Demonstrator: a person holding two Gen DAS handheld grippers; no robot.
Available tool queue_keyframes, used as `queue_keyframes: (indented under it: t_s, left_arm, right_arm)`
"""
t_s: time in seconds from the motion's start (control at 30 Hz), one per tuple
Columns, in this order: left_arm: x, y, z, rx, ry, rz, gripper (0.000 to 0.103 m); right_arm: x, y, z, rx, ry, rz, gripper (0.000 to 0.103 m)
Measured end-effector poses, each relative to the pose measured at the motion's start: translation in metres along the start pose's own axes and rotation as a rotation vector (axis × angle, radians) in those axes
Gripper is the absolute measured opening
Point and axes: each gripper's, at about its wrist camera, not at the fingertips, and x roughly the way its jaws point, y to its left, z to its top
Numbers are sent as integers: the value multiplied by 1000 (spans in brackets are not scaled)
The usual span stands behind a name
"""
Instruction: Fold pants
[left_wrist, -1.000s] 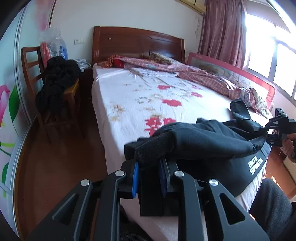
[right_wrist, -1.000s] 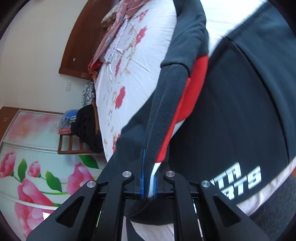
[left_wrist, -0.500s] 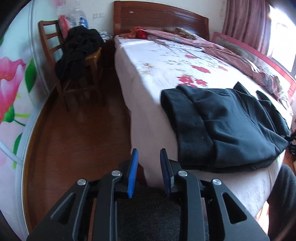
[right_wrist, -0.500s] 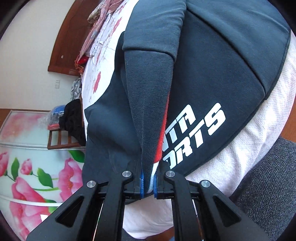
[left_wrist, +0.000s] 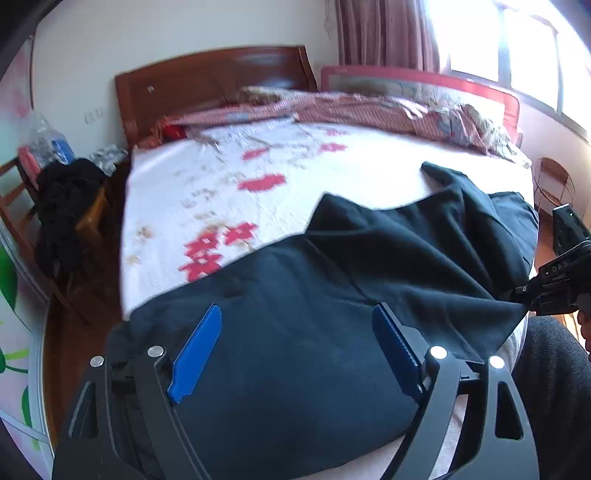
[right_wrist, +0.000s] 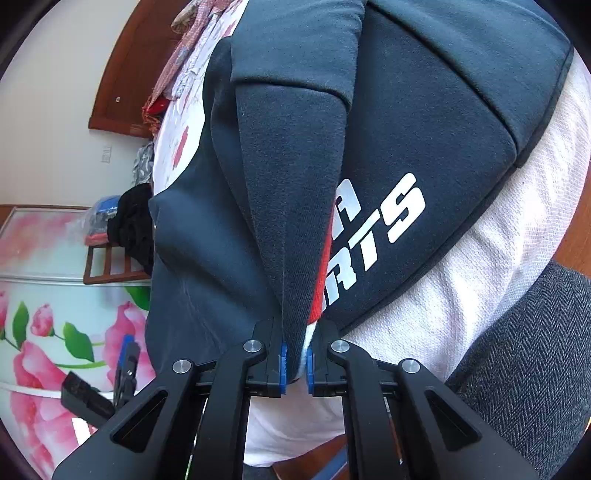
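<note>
Left wrist view: dark pants (left_wrist: 369, 295), partly folded, lie on the near corner of the bed (left_wrist: 295, 177), over its white flowered sheet. Left gripper (left_wrist: 295, 350) hovers over the near fold, blue pads spread wide. Its jaws have just been opening; fabric lies below and between them, but the pads do not press it. Probably positioned to take a fresh hold on the near edge. At the right edge, the right gripper (left_wrist: 550, 291) pinches the cloth's corner, pulling it to a taut point.

Right wrist view: right gripper (right_wrist: 295, 360) clamped narrow on a ridge of pants (right_wrist: 291, 221) fabric, a red and white trim strip caught with it. White lettering shows on the layer beneath. The grip seems meant to keep the fold aligned while the other hand repositions. A grey trouser leg (right_wrist: 524, 354) of the person stands just beside the bed edge.
</note>
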Motion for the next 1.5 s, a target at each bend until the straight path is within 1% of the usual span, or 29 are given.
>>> queue_keyframes:
  t_s: [0.03, 0.07, 0.1, 0.13, 0.17, 0.2, 0.27, 0.3, 0.33, 0.4, 0.43, 0.5, 0.6, 0.63, 0.7, 0.8, 0.83, 0.9, 0.93, 0.97, 1.0, 1.03, 1.07, 1.13, 1.23, 1.3, 1.4, 1.47, 1.5]
  left_arm:
    - [16, -5, -3, 4, 58, 0, 83]
    - [27, -8, -12, 5, 122, 26, 82]
    - [39, -8, -22, 3, 181, 32, 82]
    - [39, -6, -33, -23, 179, 12, 82]
    - [34, -4, -39, -57, 153, -9, 82]
    - [34, -4, -41, -69, 160, -15, 82]
    - [35, -8, -39, -66, 170, 1, 82]
    - [34, -10, -39, -73, 171, 8, 82]
    - [34, -11, -40, -79, 167, 13, 83]
    - [34, -12, -40, -73, 162, 17, 83]
    - [33, -11, -39, -75, 163, 14, 83]
    - [34, -8, -38, -75, 165, 9, 83]
    - [36, -9, -36, -77, 168, 17, 83]
    - [36, -9, -35, -81, 168, 17, 83]
    - [37, -9, -34, -83, 174, 21, 84]
    - [38, -9, -33, -90, 183, 22, 85]
    - [38, -9, -33, -89, 185, 23, 86]
    - [39, -10, -33, -89, 186, 26, 87]
    - [40, -10, -32, -92, 187, 26, 87]
    - [40, -10, -32, -93, 188, 27, 88]
    - [40, -10, -32, -94, 189, 28, 88]
    - [40, -11, -32, -94, 189, 29, 88]
    - [40, -11, -32, -94, 188, 29, 88]
    - [40, -10, -32, -94, 187, 28, 88]
    - [40, -10, -32, -95, 187, 30, 88]
    - [39, -10, -32, -93, 184, 30, 88]
    - [38, -11, -34, -96, 179, 33, 88]
    - [38, -11, -34, -94, 176, 35, 88]
    - [38, -11, -34, -94, 175, 35, 88]
  right_arm:
    - [0, -2, 2, 10, 8, 16, 6]
    - [-3, -6, 3, 20, 21, 35, 7]
    - [-6, -6, 5, 24, 28, 43, 13]
    - [-12, -5, 7, 16, 22, 45, 21]
    - [-22, -3, 12, 3, 0, 53, 25]
    - [-34, -1, 17, -8, -30, 68, 29]
    - [-60, 3, 37, -11, -109, 87, 32]
    - [-72, 5, 51, -10, -151, 80, 36]
    - [-84, 6, 70, -11, -203, 55, 39]
    - [-105, 8, 114, -16, -326, -17, 40]
    - [-112, 6, 137, -11, -373, -34, 40]
    - [-118, -1, 186, 34, -445, -110, 40]
    - [-110, -12, 253, 65, -478, -246, 40]
    - [-105, -14, 269, 81, -477, -266, 40]
    - [-94, -18, 292, 120, -481, -288, 40]
    - [-75, -23, 313, 118, -454, -338, 40]
    - [-69, -22, 316, 109, -444, -355, 40]
    - [-64, -14, 318, 72, -455, -399, 40]
    - [-60, -10, 320, 39, -442, -444, 39]
    - [-57, -3, 319, -6, -434, -502, 35]
    - [-54, 0, 317, -39, -413, -498, 9]
    - [-55, 3, 314, -51, -409, -491, 4]
    - [-59, 6, 311, -66, -419, -471, 4]
    - [-80, 12, 303, -68, -467, -395, 4]
    - [-132, 18, 286, -82, -577, -327, 4]
    - [-175, 11, 267, -81, -667, -310, 4]
    - [-230, -27, 238, -29, -777, -325, 4]
    - [-245, -71, 224, 46, -784, -360, 4]
    - [-243, -96, 219, 103, -771, -365, 4]
